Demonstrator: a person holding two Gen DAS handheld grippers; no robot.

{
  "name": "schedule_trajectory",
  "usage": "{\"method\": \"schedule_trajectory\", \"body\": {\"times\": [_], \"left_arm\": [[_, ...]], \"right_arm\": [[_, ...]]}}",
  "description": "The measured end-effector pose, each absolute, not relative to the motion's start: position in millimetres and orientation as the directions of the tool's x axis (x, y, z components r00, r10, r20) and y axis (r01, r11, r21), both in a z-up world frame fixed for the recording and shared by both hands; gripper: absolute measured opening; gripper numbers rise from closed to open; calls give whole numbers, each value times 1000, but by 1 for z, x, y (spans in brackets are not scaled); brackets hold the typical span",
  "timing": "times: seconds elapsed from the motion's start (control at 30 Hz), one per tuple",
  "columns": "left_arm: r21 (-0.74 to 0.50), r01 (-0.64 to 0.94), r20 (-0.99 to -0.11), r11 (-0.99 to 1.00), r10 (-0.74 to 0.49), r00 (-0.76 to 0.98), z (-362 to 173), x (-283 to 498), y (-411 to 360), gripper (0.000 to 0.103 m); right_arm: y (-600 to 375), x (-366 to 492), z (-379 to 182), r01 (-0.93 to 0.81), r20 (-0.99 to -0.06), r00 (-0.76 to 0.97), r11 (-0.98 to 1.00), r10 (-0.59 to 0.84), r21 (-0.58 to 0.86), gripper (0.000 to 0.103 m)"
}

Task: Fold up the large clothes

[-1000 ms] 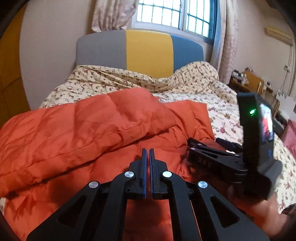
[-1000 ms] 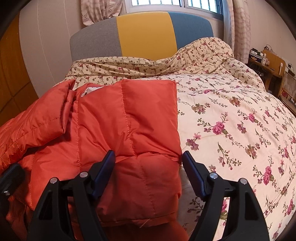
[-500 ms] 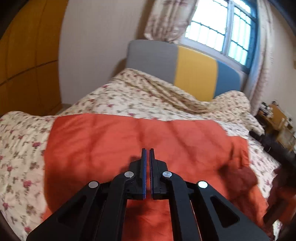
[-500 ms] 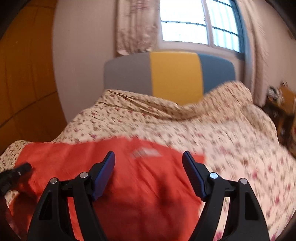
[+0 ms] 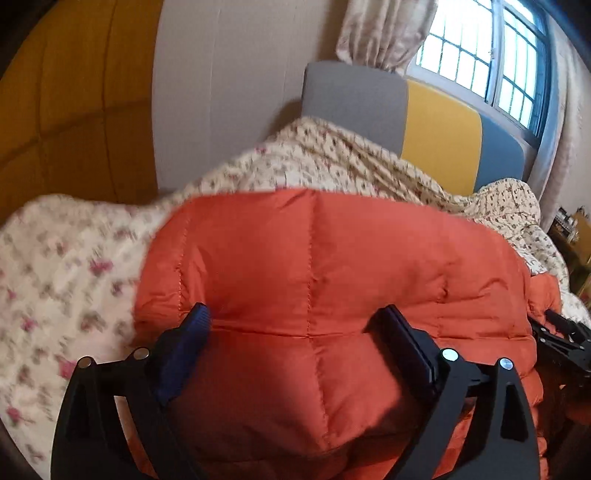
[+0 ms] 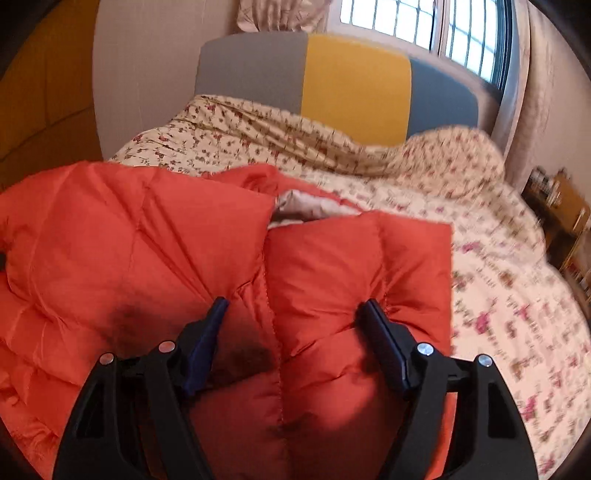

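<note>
Floral bedding (image 6: 443,206) covered the bed, which ran back to a headboard (image 6: 354,92) in grey, yellow and blue panels, with a barred window (image 5: 480,59) and a patterned curtain (image 5: 384,29) above the headboard. On the bedding, on the near side from the headboard, lay the orange quilted jacket (image 5: 332,266), puffed and folded over on itself; in the right wrist view a strip of pale lining (image 6: 306,208) showed at the jacket's far edge, towards the headboard. The left gripper (image 5: 295,325) hung over the jacket's near part, and its jaws had just been opening: the fingers (image 5: 192,332) stood spread wide, with the padded cloth bulging up between them (whether the pads touched it could not be told), and nothing was pinched. The right gripper (image 6: 293,314) hovered over the jacket as well, above a stitched seam, its fingers (image 6: 380,332) spread apart and gripping nothing, though cloth lay between them. In the left wrist view the right gripper's black frame showed at the jacket's right edge. Wood-toned panelling (image 5: 74,110) stood left of the headboard, and blurred shelves (image 6: 554,206) stood to its right.
</note>
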State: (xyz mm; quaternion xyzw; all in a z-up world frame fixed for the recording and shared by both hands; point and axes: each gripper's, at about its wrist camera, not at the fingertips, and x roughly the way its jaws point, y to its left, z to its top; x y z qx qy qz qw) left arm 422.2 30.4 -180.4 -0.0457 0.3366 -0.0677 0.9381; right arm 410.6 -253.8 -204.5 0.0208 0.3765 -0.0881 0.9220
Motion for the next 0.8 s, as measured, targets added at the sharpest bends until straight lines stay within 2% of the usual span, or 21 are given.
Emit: {"method": "schedule_trajectory", "body": {"times": [0.07,0.13,0.2,0.27,0.4,0.47,0.53,0.57,0.67,0.8], "left_arm": [[-111,88,-637,990,-139,758,-177,424,29,94],[-89,86,-639,992,-123,759,-170,419,28,94],[-94,82,-610,992,-122,783,-156,408,30,94],[-115,77,-565,990,-129,815,-139,404,29,94],[-92,87,-578,992,-124,807,-128,428,8,94],[-18,107,-625,994,-95,775,-136,449,-8,94],[87,130,-674,988,-38,738,-158,469,-21,94],[112,155,-686,982,-37,727,-168,474,-24,95],[87,183,-668,979,-79,740,-182,476,-18,96],[47,184,-674,982,-105,731,-194,476,-12,96]], "right_arm": [[-255,412,-198,159,-706,696,987,-131,-26,74],[-265,400,-179,139,-671,739,989,-67,55,70],[-275,389,-157,144,-604,797,979,-27,146,71],[-272,394,-139,97,-576,816,971,48,218,71],[-239,433,-133,-12,-598,794,986,111,166,68],[-230,452,-147,-29,-642,757,988,122,154,67],[-228,467,-176,9,-725,685,994,74,110,68],[-232,469,-190,1,-726,680,990,105,144,68],[-230,461,-201,6,-686,722,990,92,139,68],[-230,464,-205,6,-694,715,993,80,121,69]]}}
